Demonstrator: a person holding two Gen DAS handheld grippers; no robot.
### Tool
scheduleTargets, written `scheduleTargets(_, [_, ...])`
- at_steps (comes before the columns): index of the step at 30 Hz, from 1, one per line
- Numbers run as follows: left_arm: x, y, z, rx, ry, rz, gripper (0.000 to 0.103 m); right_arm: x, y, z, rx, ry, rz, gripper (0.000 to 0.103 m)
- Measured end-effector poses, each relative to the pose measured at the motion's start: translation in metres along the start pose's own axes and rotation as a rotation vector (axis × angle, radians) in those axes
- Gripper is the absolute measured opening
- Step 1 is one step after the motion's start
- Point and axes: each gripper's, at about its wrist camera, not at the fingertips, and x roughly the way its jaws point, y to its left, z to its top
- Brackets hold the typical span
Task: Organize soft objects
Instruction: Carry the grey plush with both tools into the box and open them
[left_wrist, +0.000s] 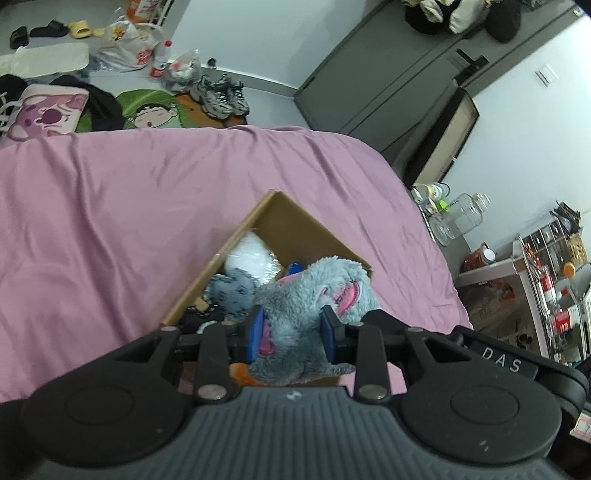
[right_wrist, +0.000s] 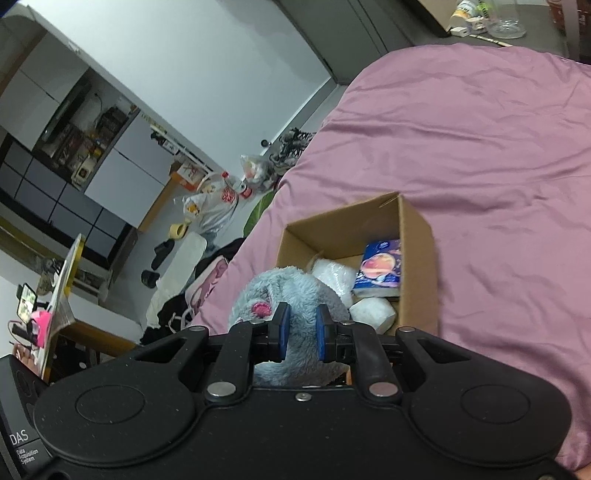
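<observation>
A grey and pink plush toy (left_wrist: 314, 295) hangs over an open cardboard box (left_wrist: 291, 218) on the pink bed. My left gripper (left_wrist: 293, 332) is shut on the plush, its blue pads pressed into the fur. My right gripper (right_wrist: 301, 334) is shut on another part of the same plush (right_wrist: 288, 288), above the near corner of the box (right_wrist: 417, 258). Inside the box lie white wrapped bundles (right_wrist: 334, 277), a blue tissue pack (right_wrist: 380, 267) and a second grey plush (left_wrist: 231, 291).
The pink bedsheet (left_wrist: 129, 206) spreads around the box. Beyond the bed's edge the floor holds sneakers (left_wrist: 221, 94), plastic bags (left_wrist: 129, 44), bottles and cushions. A shelf with jars (left_wrist: 554, 288) stands at the right, and a grey wardrobe (left_wrist: 388, 74) behind.
</observation>
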Motion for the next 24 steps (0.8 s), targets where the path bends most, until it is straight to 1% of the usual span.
scheduleTargets(6, [0.005, 0.008, 0.005, -0.012, 0.019, 0.002, 0.031, 0.008, 0.001, -0.001, 0.006, 0.018, -0.009, 0.015])
scheduleTargets(7, [0.007, 0.008, 0.005, -0.012, 0.025, 0.002, 0.031, 0.009, 0.0, -0.001, 0.011, 0.022, -0.014, 0.017])
scheduleTargets(8, [0.009, 0.009, 0.005, -0.009, 0.033, 0.005, 0.032, 0.011, 0.0, -0.002, 0.014, 0.03, -0.021, 0.022])
scheduleTargets(10, [0.017, 0.013, 0.005, -0.017, 0.062, 0.034, 0.033, 0.013, -0.004, -0.001, 0.033, 0.047, -0.034, 0.025])
scheduleTargets(12, [0.017, 0.017, 0.005, -0.026, 0.049, 0.064, 0.034, 0.011, -0.006, -0.001, 0.022, 0.054, -0.039, 0.029])
scheduleTargets(14, [0.017, 0.019, 0.007, -0.023, 0.041, 0.092, 0.036, 0.006, -0.007, 0.0, -0.002, 0.045, -0.055, 0.047])
scheduleTargets(15, [0.017, 0.019, 0.009, -0.021, 0.043, 0.108, 0.036, 0.004, -0.008, 0.0, -0.01, 0.04, -0.062, 0.05])
scheduleTargets(18, [0.014, 0.021, 0.012, -0.023, 0.034, 0.119, 0.036, -0.003, -0.015, 0.003, -0.003, 0.033, -0.067, 0.05])
scheduleTargets(19, [0.012, 0.021, 0.013, -0.021, 0.032, 0.123, 0.038, -0.006, -0.018, 0.003, 0.007, 0.031, -0.064, 0.05])
scheduleTargets(21, [0.008, 0.017, 0.013, -0.008, 0.027, 0.136, 0.043, -0.011, -0.023, 0.004, 0.014, 0.027, -0.065, 0.051])
scheduleTargets(23, [0.004, 0.012, 0.012, 0.013, 0.019, 0.148, 0.054, -0.015, -0.026, 0.003, 0.011, 0.026, -0.068, 0.054])
scheduleTargets(24, [0.002, 0.008, 0.011, 0.028, 0.014, 0.151, 0.057, -0.018, -0.027, 0.003, 0.007, 0.024, -0.07, 0.056])
